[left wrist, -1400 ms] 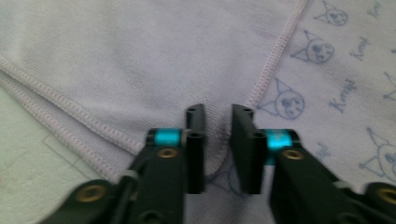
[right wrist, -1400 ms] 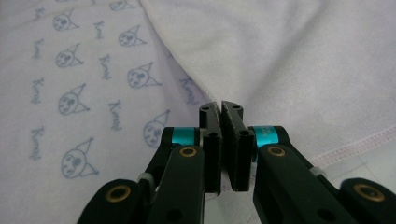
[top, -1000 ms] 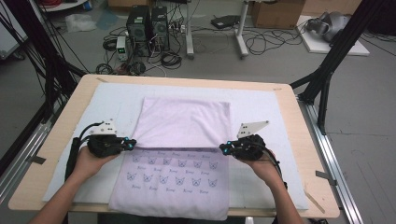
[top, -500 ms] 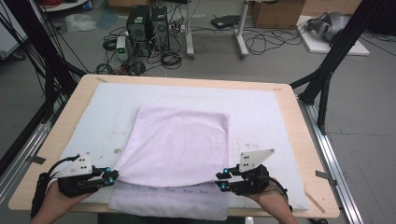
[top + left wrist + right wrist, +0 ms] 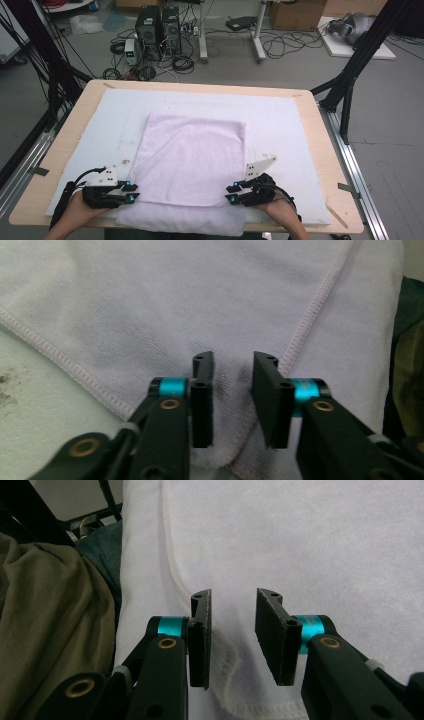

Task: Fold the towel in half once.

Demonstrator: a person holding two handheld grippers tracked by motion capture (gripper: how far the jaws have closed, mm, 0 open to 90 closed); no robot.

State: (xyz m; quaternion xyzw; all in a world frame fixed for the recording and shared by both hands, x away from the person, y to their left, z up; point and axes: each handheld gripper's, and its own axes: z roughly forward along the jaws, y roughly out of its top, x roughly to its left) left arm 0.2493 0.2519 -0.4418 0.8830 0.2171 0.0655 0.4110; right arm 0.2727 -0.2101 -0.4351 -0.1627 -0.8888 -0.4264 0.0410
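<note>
Folding the lavender towel (image 5: 192, 160) in half is the work we have in hand, and the big change is that the fold is now laid. A second ago we held the far edge up over the middle of the cloth, with the patterned underside showing toward us; now that edge is drawn down to the near side of the table (image 5: 310, 107), and the plain upper layer covers almost all of the lower one, which peeks out as a strip along the front edge and hangs slightly over it.

Our left gripper (image 5: 131, 192) sits at the near left corner of the top layer, our right gripper (image 5: 230, 194) at the near right corner. Both have just been opening. In the left gripper view the jaws stand apart over the towel (image 5: 210, 305), with the stitched hem running beneath and between them, and the pads do not press on it. In the right gripper view the jaws are likewise spread, the hemmed corner of the towel (image 5: 325, 545) lying loose below them.

We judge this to mean the corners are released and the first fold is done. The upper edge stops a little short of the lower one, so the halves are not perfectly matched. What we think comes next is backing the hands away without dragging the corners.
</note>
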